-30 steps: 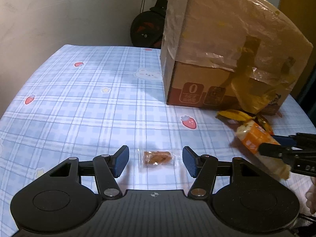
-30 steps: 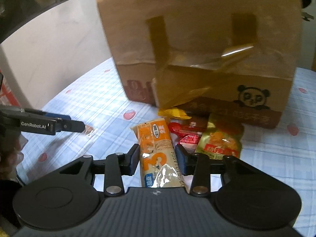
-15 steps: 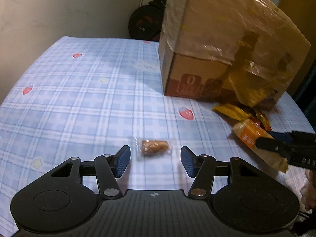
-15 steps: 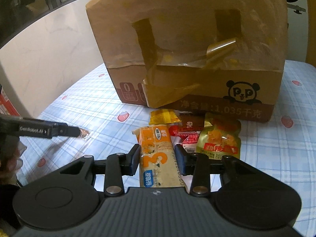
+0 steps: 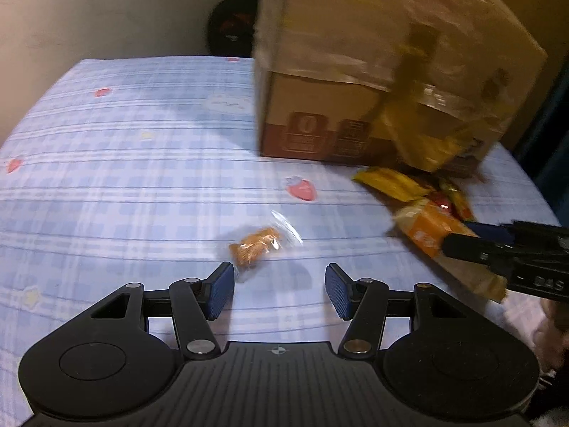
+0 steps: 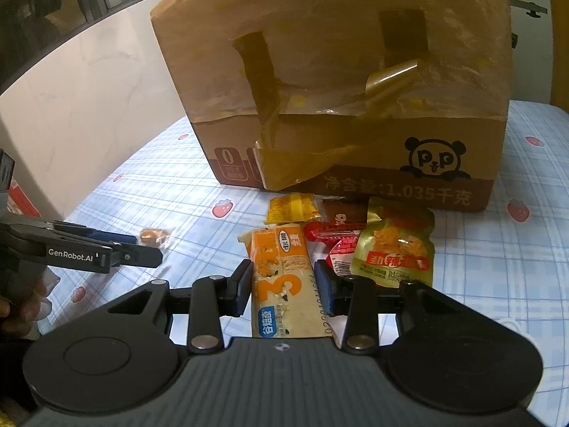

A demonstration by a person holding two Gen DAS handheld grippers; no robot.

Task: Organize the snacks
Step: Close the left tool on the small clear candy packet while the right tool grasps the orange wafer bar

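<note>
Right gripper (image 6: 283, 290) clenched on orange-and-cream snack pack (image 6: 284, 277), low over tabletop (image 5: 124, 178) beside cardboard box (image 6: 338, 89). Left gripper (image 5: 280, 290) fingers apart (small wrapped snack (image 5: 258, 245) just ahead, untouched).

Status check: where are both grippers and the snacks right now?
Right gripper shut on orange snack bar. Left gripper open, small clear-wrapped snack just ahead, untouched. Other packets piled against cardboard box; path clear.
</note>
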